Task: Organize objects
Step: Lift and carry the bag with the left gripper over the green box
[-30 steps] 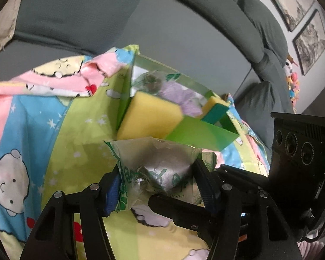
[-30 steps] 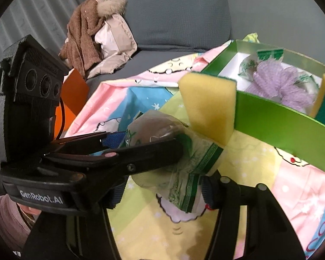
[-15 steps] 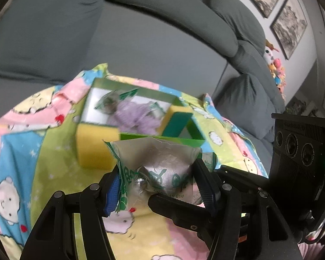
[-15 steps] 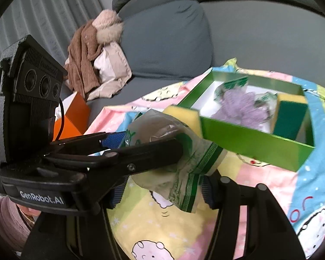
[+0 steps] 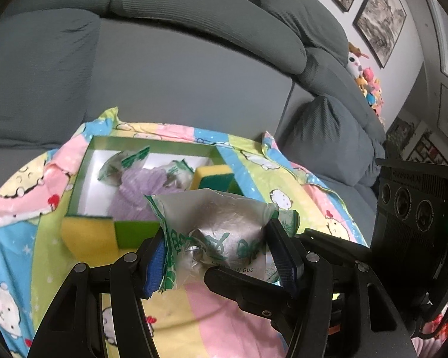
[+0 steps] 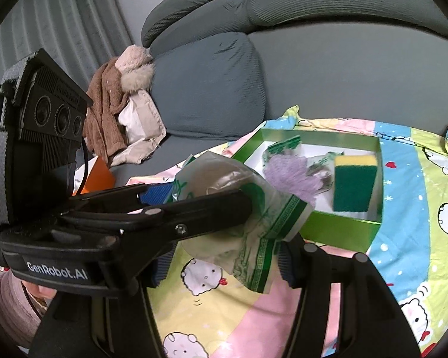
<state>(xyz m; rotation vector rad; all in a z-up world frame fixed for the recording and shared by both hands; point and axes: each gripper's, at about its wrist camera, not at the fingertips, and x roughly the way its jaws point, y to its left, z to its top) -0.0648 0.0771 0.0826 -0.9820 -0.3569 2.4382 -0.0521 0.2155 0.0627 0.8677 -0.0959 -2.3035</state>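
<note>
Both grippers are shut on one clear snack packet with green print (image 5: 221, 232), held above the cartoon blanket. My left gripper (image 5: 221, 256) clamps its sides. My right gripper (image 6: 224, 256) grips its lower end (image 6: 254, 247), with the left gripper's finger (image 6: 194, 214) crossing in front. Beyond stands the green box (image 5: 83, 173), also in the right wrist view (image 6: 343, 229). It holds a purple knit piece (image 5: 134, 185), similar packets (image 5: 119, 167) and a yellow-green sponge (image 6: 355, 185). A yellow sponge (image 5: 86, 235) leans outside the box's near wall.
The colourful cartoon blanket (image 6: 418, 238) lies over a grey sofa (image 5: 179, 68). A brown and beige pile of clothes (image 6: 125, 110) sits on the sofa at the left. An orange box (image 6: 97, 176) is below it. Plush toys (image 5: 367, 86) sit at the far right.
Both grippers have lifted and drawn back with the packet. The green box now looks smaller and farther, and its inside shows fully. The grip on the packet is unchanged.
</note>
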